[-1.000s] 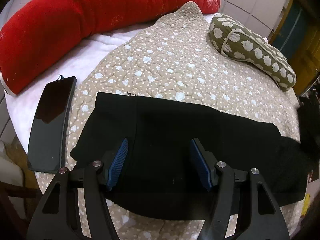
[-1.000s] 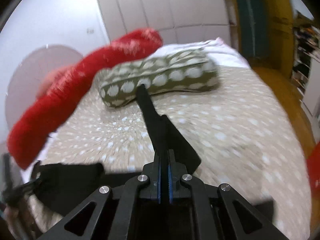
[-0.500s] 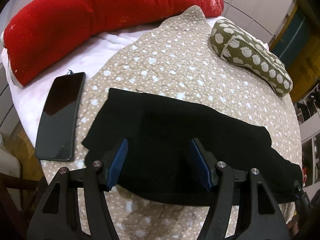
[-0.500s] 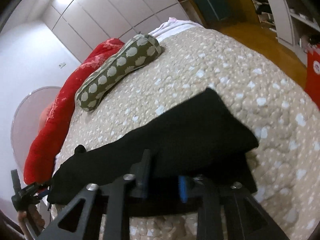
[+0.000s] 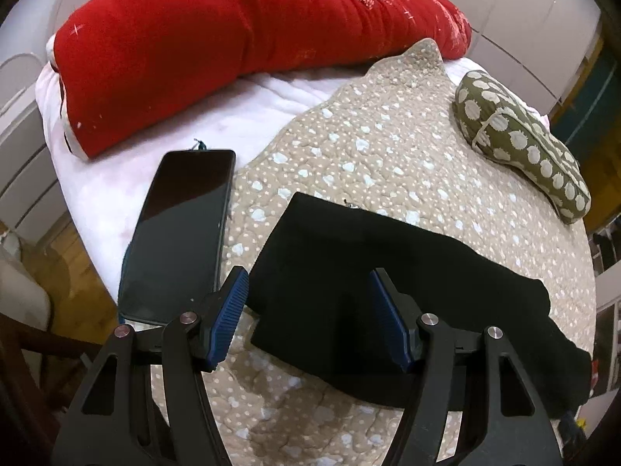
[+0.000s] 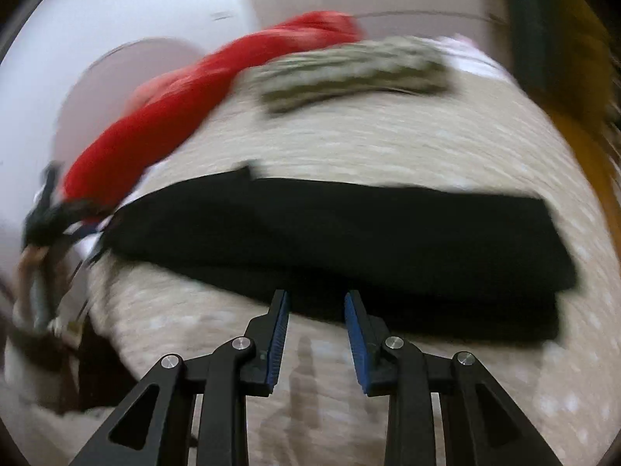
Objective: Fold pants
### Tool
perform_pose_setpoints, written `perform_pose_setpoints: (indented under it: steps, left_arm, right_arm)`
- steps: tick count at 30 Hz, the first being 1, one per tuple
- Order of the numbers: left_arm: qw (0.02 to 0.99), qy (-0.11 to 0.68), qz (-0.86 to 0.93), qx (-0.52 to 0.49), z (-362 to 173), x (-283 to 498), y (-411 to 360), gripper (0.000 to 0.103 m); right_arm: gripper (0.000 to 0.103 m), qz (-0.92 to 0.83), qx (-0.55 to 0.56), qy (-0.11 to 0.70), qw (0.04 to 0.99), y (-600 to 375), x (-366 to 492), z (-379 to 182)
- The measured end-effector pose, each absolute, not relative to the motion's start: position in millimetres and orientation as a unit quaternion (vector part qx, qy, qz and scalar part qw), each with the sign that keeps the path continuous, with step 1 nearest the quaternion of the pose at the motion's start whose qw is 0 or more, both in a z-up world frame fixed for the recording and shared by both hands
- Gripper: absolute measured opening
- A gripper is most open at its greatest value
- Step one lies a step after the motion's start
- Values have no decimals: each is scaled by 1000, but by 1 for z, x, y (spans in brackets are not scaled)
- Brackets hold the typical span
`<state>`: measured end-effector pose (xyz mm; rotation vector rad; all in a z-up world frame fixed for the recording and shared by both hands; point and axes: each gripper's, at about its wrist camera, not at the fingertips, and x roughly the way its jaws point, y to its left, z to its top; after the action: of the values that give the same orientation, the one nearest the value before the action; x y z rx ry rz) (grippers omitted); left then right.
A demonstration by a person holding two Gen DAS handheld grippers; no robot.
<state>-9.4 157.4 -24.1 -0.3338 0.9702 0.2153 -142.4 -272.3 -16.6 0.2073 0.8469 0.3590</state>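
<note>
Your black pants (image 5: 392, 272) lie folded in a long strip across the spotted quilt (image 5: 380, 155) on the bed, beside a phone (image 5: 182, 229). Your left tool (image 5: 308, 310) hovers over them, jaws apart and empty. Your right tool (image 6: 316, 310) is opening at the strip's near edge, gripping nothing.

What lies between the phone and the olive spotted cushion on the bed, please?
In the left wrist view, the black pants and bare beige quilt lie between phone and cushion.

White panelled wall (image 5: 524, 7), wooden floor (image 5: 58, 256)
</note>
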Motion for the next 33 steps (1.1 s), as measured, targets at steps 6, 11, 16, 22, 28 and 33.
perform_pose_setpoints:
  steps: [6, 11, 16, 22, 28, 33]
  left_arm:
    - [861, 468, 104, -167, -27, -11, 164, 64]
    - [859, 467, 115, -178, -27, -8, 178, 64]
    - [855, 472, 115, -181, -32, -2, 181, 64]
    - [862, 458, 113, -184, -22, 5, 182, 64]
    - [870, 453, 108, -164, -18, 5, 171, 64]
    - [876, 446, 99, -155, -15, 1, 159, 64]
  right_arm:
    - [28, 308, -3, 354, 883, -168, -116, -12]
    - [28, 367, -111, 339, 859, -104, -98, -28]
    - [17, 369, -137, 346, 852, -92, -82, -43]
    - [4, 407, -47, 347, 844, -85, -64, -22]
    - [5, 399, -42, 380, 833, -64, -69, -45]
    - [16, 386, 27, 360, 849, -109, -72, -24]
